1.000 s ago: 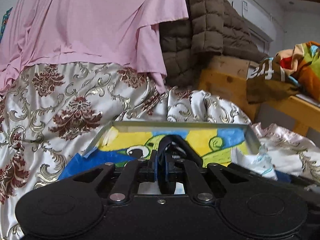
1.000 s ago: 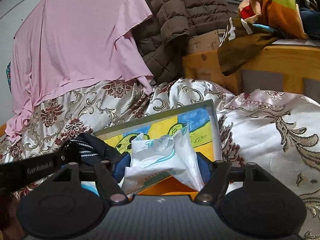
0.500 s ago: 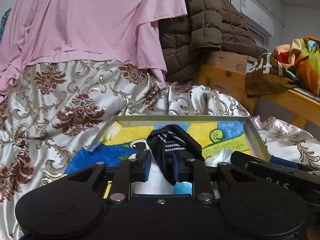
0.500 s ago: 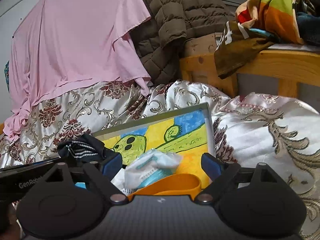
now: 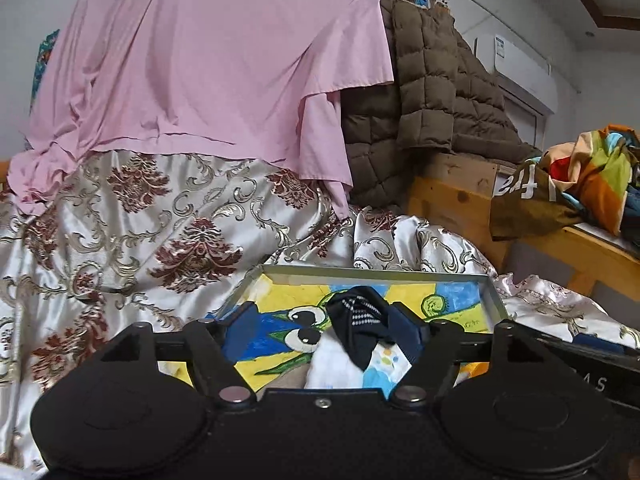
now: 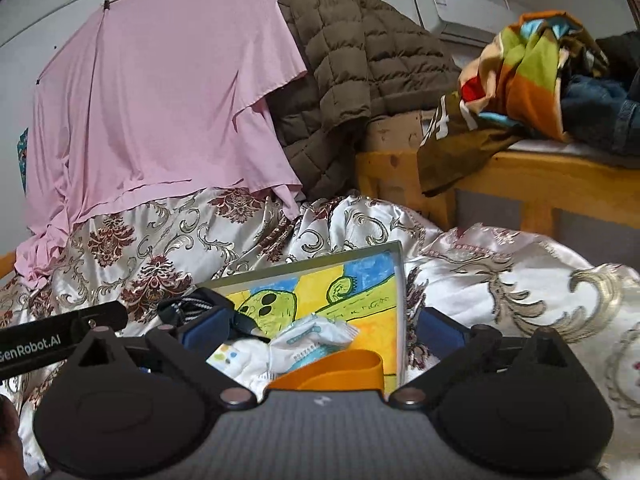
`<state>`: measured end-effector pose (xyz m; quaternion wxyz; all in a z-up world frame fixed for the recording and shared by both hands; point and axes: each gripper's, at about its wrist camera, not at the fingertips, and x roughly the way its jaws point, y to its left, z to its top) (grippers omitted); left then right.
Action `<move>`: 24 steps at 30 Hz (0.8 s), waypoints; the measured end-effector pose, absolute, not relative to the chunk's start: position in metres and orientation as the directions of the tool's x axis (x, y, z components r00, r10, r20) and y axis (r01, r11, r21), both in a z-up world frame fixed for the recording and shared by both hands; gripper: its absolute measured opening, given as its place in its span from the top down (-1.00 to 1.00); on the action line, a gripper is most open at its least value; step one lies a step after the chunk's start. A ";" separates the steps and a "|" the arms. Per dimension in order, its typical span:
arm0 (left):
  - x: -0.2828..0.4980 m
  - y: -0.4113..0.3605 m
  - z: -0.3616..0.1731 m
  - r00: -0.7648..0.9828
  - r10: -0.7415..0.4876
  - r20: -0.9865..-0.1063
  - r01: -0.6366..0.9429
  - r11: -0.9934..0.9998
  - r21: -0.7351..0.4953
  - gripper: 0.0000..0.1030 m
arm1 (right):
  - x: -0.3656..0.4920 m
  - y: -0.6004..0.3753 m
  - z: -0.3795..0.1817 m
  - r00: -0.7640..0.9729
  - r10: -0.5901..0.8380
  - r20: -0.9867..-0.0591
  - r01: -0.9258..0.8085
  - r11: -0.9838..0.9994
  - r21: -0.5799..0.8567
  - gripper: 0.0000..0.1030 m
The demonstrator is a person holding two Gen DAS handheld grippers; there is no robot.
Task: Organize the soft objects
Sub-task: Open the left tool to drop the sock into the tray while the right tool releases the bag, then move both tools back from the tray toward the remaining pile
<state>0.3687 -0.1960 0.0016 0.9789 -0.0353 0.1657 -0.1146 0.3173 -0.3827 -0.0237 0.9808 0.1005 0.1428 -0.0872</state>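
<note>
Opening tongs [image 5: 326,334] over dark sock [image 5: 358,322]

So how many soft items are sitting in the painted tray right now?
2: a dark sock toward the tray's left, and a white packet beside it, nearer the right tool. More may hide behind the tools.

left gripper [image 5: 326,330]: jaws opening; right gripper [image 6: 324,330]: jaws opening, pads touch nothing

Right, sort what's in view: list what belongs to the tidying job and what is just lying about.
Job:
- dark sock
- white packet
- painted tray under both
- left gripper, jaws opening
- right gripper, jaws opening

Lying about:
- pink cloth
- brown jacket
- colourful clothes
- patterned bedspread
</note>
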 end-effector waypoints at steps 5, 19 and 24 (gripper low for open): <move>0.343 -0.183 0.007 0.920 -0.235 -0.314 0.205 0.971 -0.125 -0.56 | 0.292 -0.375 -0.015 0.943 -0.170 -0.286 0.221 0.963 0.157 -0.99; 0.251 -0.139 0.016 0.939 -0.224 -0.260 0.193 0.971 -0.137 -0.85 | 0.215 -0.336 -0.007 0.929 -0.257 -0.267 0.285 0.956 0.074 -1.00; 0.223 -0.126 0.015 0.941 -0.236 -0.244 0.203 0.967 -0.151 -0.94 | 0.192 -0.323 -0.006 0.928 -0.263 -0.263 0.287 0.956 0.055 -1.00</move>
